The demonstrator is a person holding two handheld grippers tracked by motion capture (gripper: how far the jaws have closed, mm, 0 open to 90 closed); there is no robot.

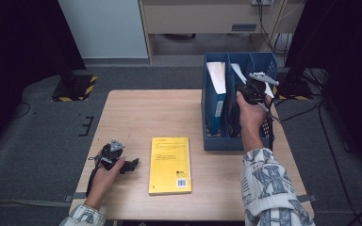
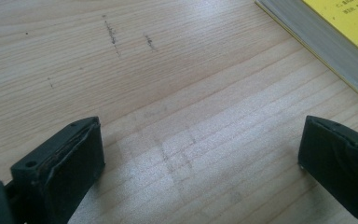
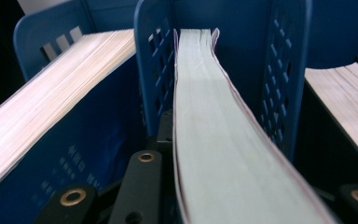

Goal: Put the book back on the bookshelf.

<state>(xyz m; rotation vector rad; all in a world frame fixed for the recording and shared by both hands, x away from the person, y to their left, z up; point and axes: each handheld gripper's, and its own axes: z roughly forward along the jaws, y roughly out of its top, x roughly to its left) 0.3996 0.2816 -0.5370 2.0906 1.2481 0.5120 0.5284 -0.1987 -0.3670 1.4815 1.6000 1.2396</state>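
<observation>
We have the right hand-held gripper (image 1: 248, 92) clenched on a book (image 3: 214, 135) in the blue file rack's (image 1: 215, 141) middle slot, while the released left hand-held gripper (image 2: 200, 158) rests by the yellow book (image 1: 170, 165) still lying on the table (image 1: 136, 113).

I see a table (image 2: 177, 93) of pale wood, smooth, with fine grain lines and a few dark scuffs. My left gripper (image 2: 200, 172) has matt black plastic pads. The yellow book (image 1: 170, 165) has a smooth paper cover. The blue file rack (image 3: 154, 70) is hard shiny plastic with holes. The book (image 3: 214, 140) my right gripper (image 3: 242, 205) holds shows soft white paper edges.
</observation>
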